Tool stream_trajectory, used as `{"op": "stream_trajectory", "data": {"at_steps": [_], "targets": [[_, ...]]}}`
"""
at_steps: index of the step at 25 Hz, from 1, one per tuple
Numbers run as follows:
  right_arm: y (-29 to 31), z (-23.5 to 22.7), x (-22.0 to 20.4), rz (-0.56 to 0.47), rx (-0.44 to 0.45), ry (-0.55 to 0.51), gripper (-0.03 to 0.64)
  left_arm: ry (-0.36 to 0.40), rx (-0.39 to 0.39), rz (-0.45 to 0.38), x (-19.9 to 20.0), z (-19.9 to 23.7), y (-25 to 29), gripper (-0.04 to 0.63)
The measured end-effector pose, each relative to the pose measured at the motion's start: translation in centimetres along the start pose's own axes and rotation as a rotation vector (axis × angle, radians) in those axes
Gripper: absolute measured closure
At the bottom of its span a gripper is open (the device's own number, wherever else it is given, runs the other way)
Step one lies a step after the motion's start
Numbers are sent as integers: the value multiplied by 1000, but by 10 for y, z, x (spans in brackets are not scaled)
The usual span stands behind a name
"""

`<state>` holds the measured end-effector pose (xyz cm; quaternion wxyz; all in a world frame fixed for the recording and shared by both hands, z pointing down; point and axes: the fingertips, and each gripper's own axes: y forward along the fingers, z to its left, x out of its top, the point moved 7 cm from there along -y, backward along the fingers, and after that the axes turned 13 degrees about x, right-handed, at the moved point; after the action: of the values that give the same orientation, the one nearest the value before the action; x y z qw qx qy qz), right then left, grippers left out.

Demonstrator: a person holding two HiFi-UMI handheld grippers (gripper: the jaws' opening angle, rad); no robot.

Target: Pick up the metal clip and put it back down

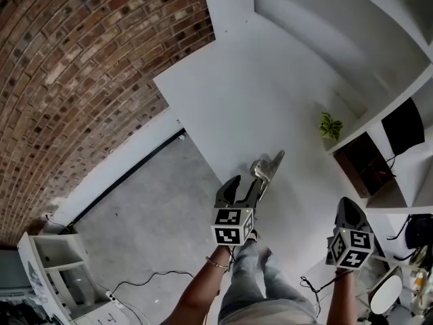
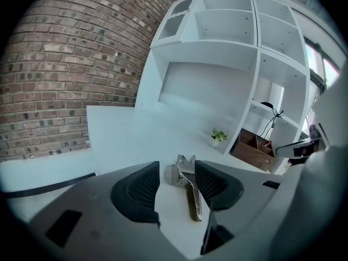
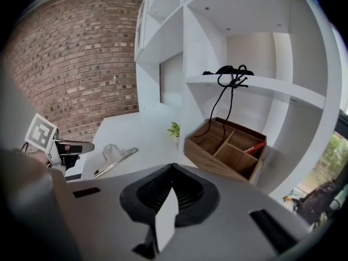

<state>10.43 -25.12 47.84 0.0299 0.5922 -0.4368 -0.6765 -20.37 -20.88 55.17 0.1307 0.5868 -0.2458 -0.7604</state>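
1. Silvery metal clip (image 1: 266, 170), a long flat spring clamp with a raised lever, lies flat on the white table (image 1: 270, 93) near its front edge, right ahead of the left gripper (image 1: 241, 187).
2. It looks stiff, light and smooth, so I'd guess it could slide or twist under the pads. The narrow handle end nearest the jaws seems the safest place to take hold.
3. The left gripper's black ribbed jaws stand apart with the clip's near end in the gap between them. I can't tell whether either pad touches it, and nothing is clamped yet.
4. The right gripper (image 1: 348, 212) hangs off to the side, well clear, its jaws pressed together on nothing.
5. Further back on the table stands a small green plant in a white pot (image 1: 330, 125), beside a brown wooden organiser box (image 3: 228, 148) tucked into the white shelving unit (image 2: 244, 37).
6. A red brick wall (image 1: 74, 66) runs along the left, above a grey concrete floor (image 1: 149, 215).
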Motion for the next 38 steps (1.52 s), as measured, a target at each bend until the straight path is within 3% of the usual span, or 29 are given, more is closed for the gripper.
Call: {"op": "stream_trajectory", "data": {"at_steps": [19,29,38], "targets": [[-2,-5,-30,48,-88,107,615,138,-104,73,6,-6,47,410],[-4,-7,-36,53,-117,144,615,143,-136,99,7,-12,60,424],[-7,-10,-39,53,-134,160,615,118,-138,124,6,-15,66,486]]}}
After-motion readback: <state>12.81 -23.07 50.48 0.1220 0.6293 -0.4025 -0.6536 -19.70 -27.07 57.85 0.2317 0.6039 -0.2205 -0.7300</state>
